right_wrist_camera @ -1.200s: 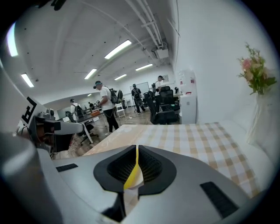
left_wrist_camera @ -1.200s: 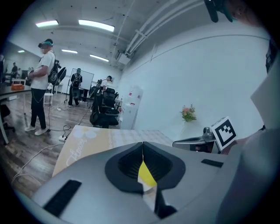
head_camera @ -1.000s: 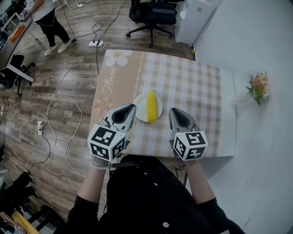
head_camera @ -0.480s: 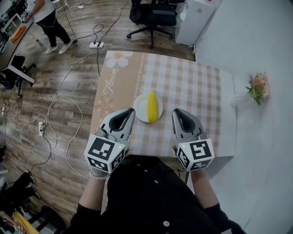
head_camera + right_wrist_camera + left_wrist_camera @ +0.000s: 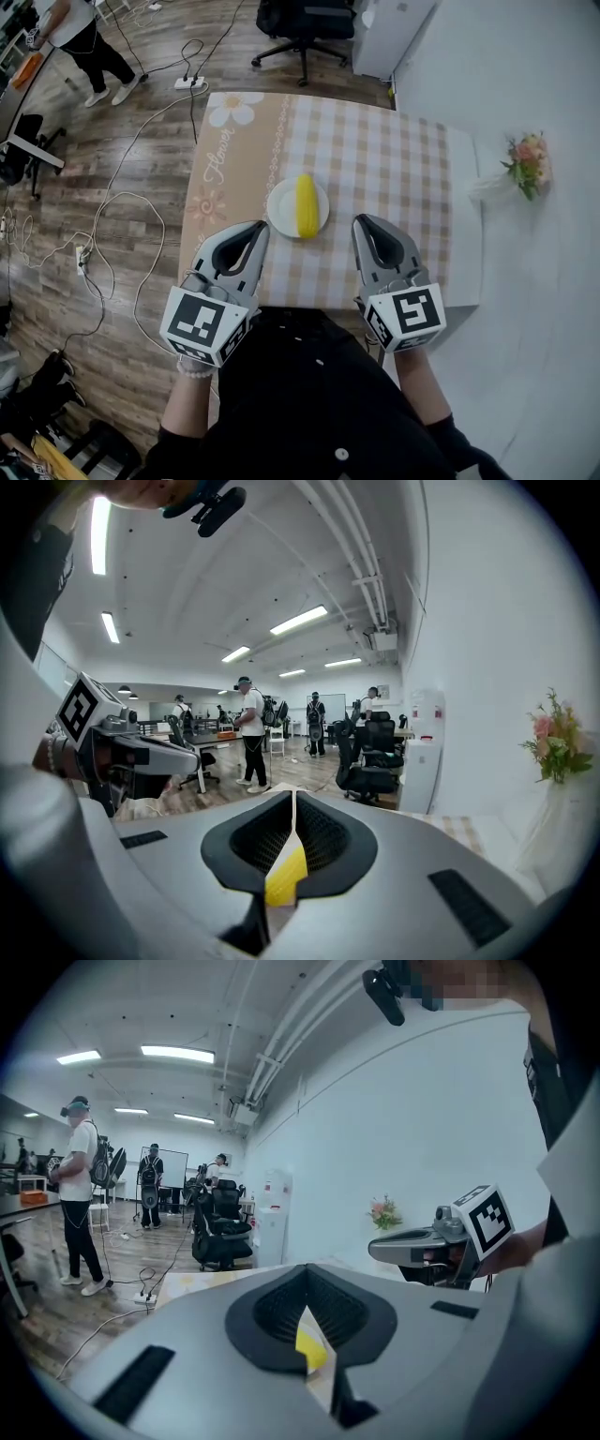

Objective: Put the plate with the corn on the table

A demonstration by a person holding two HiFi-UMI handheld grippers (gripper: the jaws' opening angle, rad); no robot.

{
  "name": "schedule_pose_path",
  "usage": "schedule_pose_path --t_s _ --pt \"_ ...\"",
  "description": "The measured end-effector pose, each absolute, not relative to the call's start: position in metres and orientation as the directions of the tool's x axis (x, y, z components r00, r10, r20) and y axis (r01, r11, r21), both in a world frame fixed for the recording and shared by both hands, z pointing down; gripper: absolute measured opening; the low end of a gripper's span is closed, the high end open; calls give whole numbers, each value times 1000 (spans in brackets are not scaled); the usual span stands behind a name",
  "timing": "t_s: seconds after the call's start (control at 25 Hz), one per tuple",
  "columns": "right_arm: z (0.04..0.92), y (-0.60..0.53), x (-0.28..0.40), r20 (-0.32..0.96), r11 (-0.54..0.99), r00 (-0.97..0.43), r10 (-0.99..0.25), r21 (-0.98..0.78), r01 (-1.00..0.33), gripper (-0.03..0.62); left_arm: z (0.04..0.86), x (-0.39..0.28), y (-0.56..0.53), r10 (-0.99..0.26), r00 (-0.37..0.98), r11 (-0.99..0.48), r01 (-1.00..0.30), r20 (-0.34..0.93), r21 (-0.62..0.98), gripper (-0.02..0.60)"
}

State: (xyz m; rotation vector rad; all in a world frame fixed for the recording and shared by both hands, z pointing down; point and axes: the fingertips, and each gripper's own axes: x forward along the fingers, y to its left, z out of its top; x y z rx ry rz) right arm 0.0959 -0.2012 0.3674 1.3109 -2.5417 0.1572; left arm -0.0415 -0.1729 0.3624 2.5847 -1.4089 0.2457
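**A:** Where did we have the left claw (image 5: 255,228)?

**B:** We held it above the near edge of the table (image 5: 464,234). Its jaws were pressed together with nothing between them. In the left gripper view, only a sliver of yellow showed past the closed tips.

**A:** And the plate (image 5: 279,208)?

**B:** It lay flat on the table's checked cloth (image 5: 384,159), with the corn (image 5: 306,204) lying lengthwise across its middle. It sat beyond both claw tips and between them, a little nearer the left one, and it touched neither.

**A:** The right claw (image 5: 362,223)?

**B:** We held it to the right of the plate, also back at the near edge. Its jaws were closed and empty. In the right gripper view, the corn showed through the slit under the tips.

**A:** What else did we see around us?

**B:** On the left, cables (image 5: 122,202) trailed over the wooden floor, and a person (image 5: 80,33) stood in the far left corner. Beyond the table stood an office chair (image 5: 302,19) and a white cabinet (image 5: 394,28). At the far right were flowers (image 5: 527,161), well apart from the plate.

**A:** What lay in the way?

**B:** Only cloth lay between the claw tips and the plate.
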Motion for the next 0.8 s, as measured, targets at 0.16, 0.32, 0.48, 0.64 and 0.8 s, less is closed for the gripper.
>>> schedule_pose_path --t_s 0.16,0.32,0.48,0.64,0.8 --pt "363 -197 103 287 581 -545 -788 54 -812 48 359 -35 -172 -811 537 -540 -840 232 55 14" --pt "362 -195 90 281 589 -553 -785 58 -806 46 361 -41 -175 -812 538 -537 -841 228 69 14" --pt "363 -194 88 291 592 -557 -778 41 -805 46 357 -33 -176 -805 550 -552 -832 221 61 14" --pt "364 -196 89 292 588 -556 -778 26 -809 46 358 -27 -176 -796 563 -567 -822 222 52 14" --pt "362 -195 87 289 591 -560 -776 24 -806 46 358 -27 -175 -798 561 -562 -825 221 63 14"
